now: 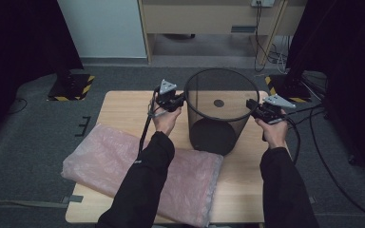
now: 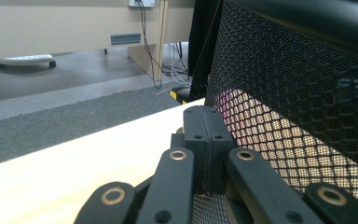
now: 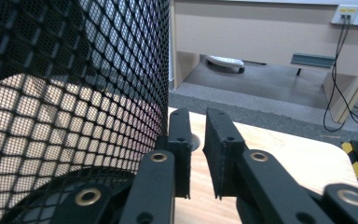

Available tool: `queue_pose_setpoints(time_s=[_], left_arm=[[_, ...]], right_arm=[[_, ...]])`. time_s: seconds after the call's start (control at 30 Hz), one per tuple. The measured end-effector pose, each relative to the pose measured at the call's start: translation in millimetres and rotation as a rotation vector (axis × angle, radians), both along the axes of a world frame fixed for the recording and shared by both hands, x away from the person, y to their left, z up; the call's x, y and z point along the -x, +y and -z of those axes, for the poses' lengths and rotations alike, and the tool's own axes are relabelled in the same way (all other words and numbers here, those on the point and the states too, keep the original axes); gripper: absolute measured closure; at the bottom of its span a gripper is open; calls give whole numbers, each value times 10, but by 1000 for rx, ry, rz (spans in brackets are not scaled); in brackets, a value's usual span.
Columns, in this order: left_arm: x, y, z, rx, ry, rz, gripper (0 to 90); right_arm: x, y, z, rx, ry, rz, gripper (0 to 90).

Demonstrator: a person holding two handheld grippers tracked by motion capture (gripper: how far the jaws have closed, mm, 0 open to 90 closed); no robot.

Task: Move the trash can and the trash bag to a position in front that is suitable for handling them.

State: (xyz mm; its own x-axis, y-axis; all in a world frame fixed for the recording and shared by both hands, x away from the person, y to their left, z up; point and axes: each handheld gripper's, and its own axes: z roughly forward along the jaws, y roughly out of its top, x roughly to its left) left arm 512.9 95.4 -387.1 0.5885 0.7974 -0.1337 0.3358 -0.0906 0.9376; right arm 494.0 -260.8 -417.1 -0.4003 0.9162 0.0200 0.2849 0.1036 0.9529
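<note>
Mesh bin [image 1: 221, 111] between left claw [image 1: 179, 100] and right claw [image 1: 252, 105]

Dim, softly lit high view with dark corners; both close views are sharp, evenly bright.

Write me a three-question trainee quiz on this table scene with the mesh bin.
1. True or false: the black mesh bin lies on its side on the wooden table.
2. Which thing lies flat on the near part of the table? A) a pink plastic-wrapped bundle B) a stack of books C) a folded towel
3. In the gripper views, which gripper has its fingers pressed together, and which shows a small gap?

Key
1. False: it stands upright, mouth up.
2. A: the pink plastic-wrapped bundle lies there, beside the bin's base.
3. The left gripper has its fingers together beside the mesh; the right gripper shows a small gap with nothing in it.
</note>
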Motion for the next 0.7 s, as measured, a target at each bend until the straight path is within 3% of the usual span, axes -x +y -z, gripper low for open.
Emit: queue_pose_setpoints(time_s=[0.07, 0.13, 0.17, 0.2, 0.23, 0.43, 0.47, 0.6, 0.7], left_arm=[[147, 114, -23, -14, 11, 6, 899], [191, 145, -35, -27, 13, 8, 898], [284, 195, -69, -63, 12, 10, 898], [284, 195, -69, -63, 12, 10, 898], [377, 249, -92, -86, 14, 18, 897], [582, 426, -61, -59, 10, 27, 872], [624, 470, -61, -63, 7, 29, 872], [730, 574, -95, -106, 3, 10, 848], [801, 640, -103, -114, 6, 7, 824]], right_arm=[[85, 56, -5, 3, 5, -9, 753], [161, 115, -1, -1, -2, -16, 749], [197, 140, 4, -3, -4, -21, 751], [231, 166, 3, -7, -1, -24, 751], [259, 190, 5, -6, -8, -27, 753], [386, 306, 27, -32, -4, -53, 762], [422, 348, 38, -51, -8, -53, 763], [485, 455, 16, -20, -4, -83, 757], [504, 508, -1, -13, 7, -102, 728]])
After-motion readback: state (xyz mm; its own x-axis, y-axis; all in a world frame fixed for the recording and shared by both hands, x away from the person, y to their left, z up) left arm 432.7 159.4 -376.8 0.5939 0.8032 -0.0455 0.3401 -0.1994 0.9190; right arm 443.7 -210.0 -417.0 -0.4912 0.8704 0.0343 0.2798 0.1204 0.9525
